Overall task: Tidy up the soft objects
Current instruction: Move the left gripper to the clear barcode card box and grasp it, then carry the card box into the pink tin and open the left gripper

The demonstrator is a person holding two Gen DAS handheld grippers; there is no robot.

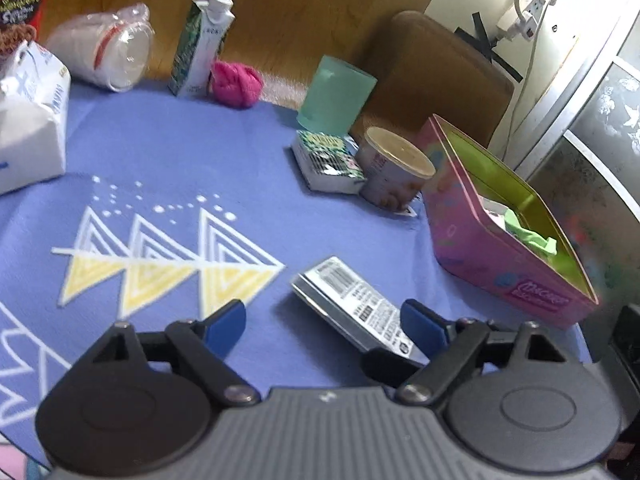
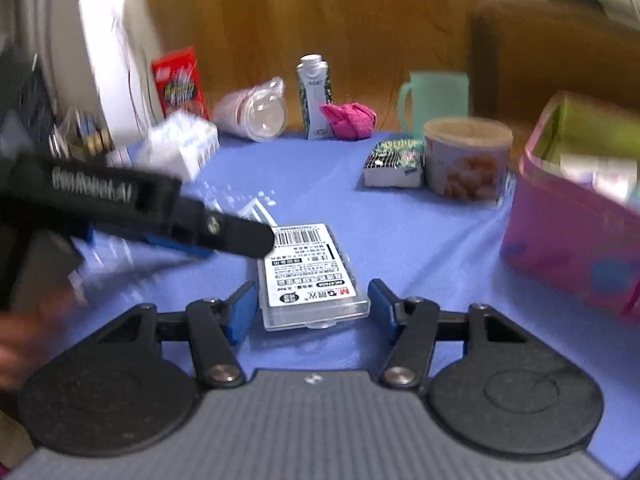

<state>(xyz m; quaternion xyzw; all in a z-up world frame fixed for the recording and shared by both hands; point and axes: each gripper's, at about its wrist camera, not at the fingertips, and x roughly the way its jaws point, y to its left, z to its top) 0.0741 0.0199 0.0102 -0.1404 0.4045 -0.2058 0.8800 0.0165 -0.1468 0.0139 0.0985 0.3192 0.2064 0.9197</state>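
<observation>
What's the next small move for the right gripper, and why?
Probably close the right gripper on the clear plastic case: its near end already lies between the open pads, none touching. The left gripper reaches in empty from the left.

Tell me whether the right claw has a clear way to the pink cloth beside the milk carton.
Probably yes: the right claw is open, and past the clear plastic case lies only bare blue tablecloth up to the pink cloth.

The blue patterned tablecloth point(image 1: 168, 152) is viewed obliquely downward at close range from both wrists. A clear plastic barcode-labelled case point(image 1: 352, 304) is shared by both views.
</observation>
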